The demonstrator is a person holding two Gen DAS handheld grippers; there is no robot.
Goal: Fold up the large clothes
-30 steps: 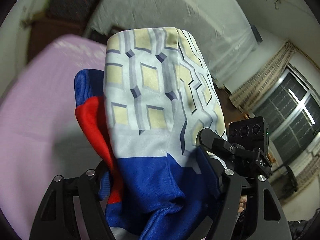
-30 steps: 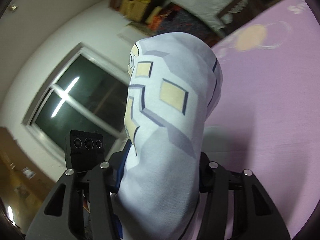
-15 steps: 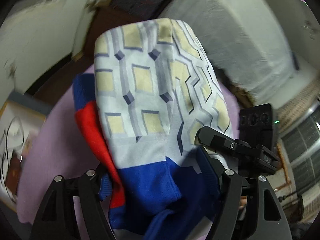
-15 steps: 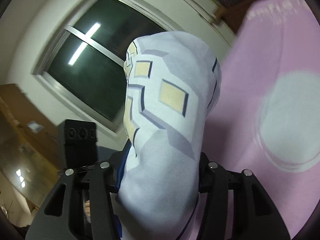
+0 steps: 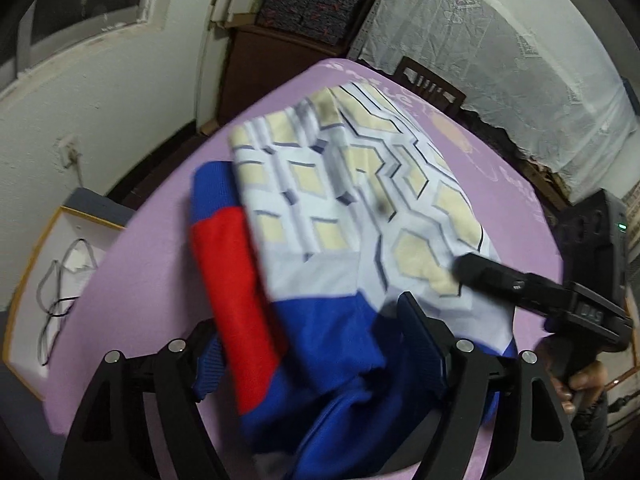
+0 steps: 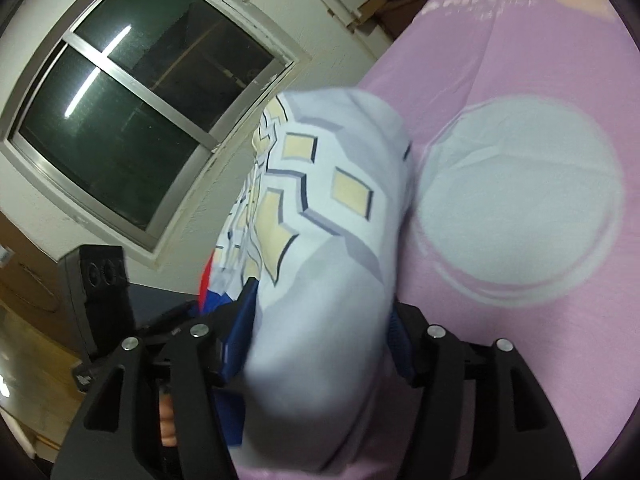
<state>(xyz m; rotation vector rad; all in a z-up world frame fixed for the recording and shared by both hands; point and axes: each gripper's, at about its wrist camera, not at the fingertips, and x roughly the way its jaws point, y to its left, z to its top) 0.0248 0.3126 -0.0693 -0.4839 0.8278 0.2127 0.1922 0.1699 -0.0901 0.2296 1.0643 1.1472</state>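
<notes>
the folded garment [image 5: 352, 216], pale with yellow diamonds and a blue and red band, lies on the lilac-covered table [image 5: 132, 280] ahead of the left claw [image 5: 320, 344], its near end bunched between that claw's fingers. the jaws have just been opening, and cloth sits between them; the right pad appears to stand clear of the fabric, so the pinch looks let go. from the other side the right claw [image 6: 316, 332] has the same bundle draped between its fingers, its jaws likewise just opening, spread with cloth filling the gap. in the left view the right claw reaches in from the right, its tip over the garment's near corner. a printed white circle [image 6: 520, 200] on the cover lies just right of the bundle. the risk from here, as a judgement: the fold is thick and rounded, not flat, and loose layers hang over both claws' fingers. pulling back could snag the blue hem and drag the stack open, or tug it toward the table's near edge.
</notes>
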